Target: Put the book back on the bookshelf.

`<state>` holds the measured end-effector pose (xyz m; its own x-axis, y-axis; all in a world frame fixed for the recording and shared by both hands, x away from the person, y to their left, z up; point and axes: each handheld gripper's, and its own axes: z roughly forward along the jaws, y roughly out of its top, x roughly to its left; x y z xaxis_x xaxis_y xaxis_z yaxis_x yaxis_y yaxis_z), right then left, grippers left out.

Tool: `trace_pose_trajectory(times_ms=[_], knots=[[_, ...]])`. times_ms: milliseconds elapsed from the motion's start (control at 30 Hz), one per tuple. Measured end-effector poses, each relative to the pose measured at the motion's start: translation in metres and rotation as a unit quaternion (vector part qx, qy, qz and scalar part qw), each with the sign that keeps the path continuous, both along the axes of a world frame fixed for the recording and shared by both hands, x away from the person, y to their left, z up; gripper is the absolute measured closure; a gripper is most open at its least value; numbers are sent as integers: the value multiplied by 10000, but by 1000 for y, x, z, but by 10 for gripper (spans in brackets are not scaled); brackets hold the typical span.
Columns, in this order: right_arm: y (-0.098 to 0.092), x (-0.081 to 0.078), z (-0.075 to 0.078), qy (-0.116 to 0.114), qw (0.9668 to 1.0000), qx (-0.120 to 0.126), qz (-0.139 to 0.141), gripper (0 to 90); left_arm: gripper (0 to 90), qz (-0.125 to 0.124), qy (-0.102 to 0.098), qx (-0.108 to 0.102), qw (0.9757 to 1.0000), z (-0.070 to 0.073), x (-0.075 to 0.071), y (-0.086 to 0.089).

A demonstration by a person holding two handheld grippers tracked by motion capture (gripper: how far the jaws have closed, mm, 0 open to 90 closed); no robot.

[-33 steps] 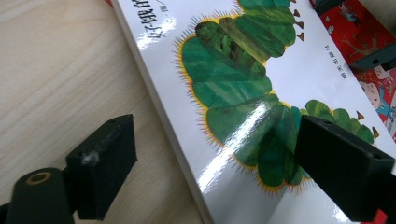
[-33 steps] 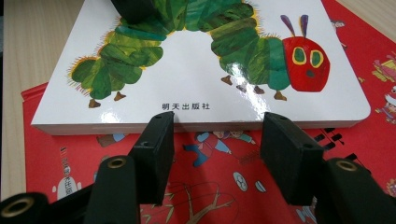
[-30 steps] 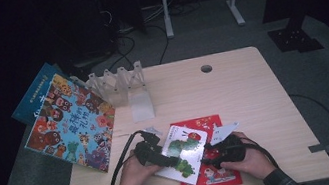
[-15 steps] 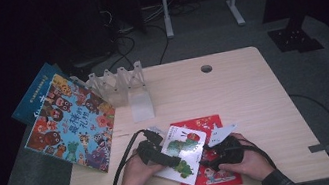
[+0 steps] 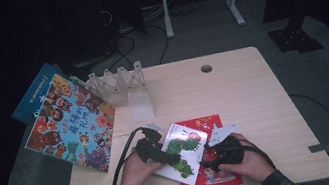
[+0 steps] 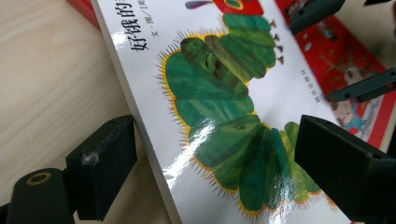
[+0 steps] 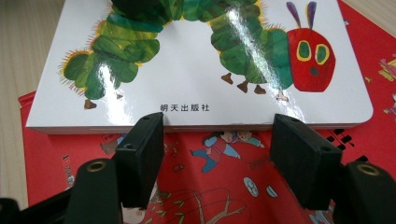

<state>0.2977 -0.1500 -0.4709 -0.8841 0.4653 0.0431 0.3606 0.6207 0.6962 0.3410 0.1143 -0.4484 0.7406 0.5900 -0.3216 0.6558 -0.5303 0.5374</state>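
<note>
Near the front edge of the table [image 5: 252, 83], the left gripper [image 6: 215, 172] has its jaws spread wide over the caterpillar book [image 5: 182, 153]: one jaw is beside the book's spine edge on the wood, the other is above the glossy cover, and whether the pads press the book I cannot tell. The right gripper [image 7: 217, 158] also has its jaws spread, and they have just been opening; they stand over the red book [image 7: 210, 196] just at the lower edge of the caterpillar book, with nothing pinched between them. The caterpillar book lies tilted on top of the red book, partly over its left side and partly on the table. The far half of the table is bare wood with a small round hole [image 5: 206, 69], so room is there. At the far left stands a clear rack [image 5: 117, 80], and a big colourful book [image 5: 70, 124] leans over the left edge with a blue book [image 5: 33, 91] behind it. On the white cover I can read "明天出版社" under the caterpillar, and the title begins "好饿的".
</note>
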Motion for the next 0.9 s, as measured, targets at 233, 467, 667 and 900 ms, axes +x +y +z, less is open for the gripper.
trace_pose_trajectory(times_ms=[233, 467, 667, 900], knots=[[-1, -1, 0, -17, 10000, -35, -22, 336, 135, -10, -174, -224, 9996, 16, -4, 0], [-2, -1, 0, -4, 10000, -26, -34, 330, 194, -271, -139, -731, 9969, 28, -9, -8], [-2, -1, 0, -36, 10000, -37, -34, 330, 267, -429, -114, -851, 9954, 40, -12, -9], [-1, -3, 1, 11, 10000, 59, 28, 407, 418, -400, 29, -701, 9967, 44, -12, -10]])
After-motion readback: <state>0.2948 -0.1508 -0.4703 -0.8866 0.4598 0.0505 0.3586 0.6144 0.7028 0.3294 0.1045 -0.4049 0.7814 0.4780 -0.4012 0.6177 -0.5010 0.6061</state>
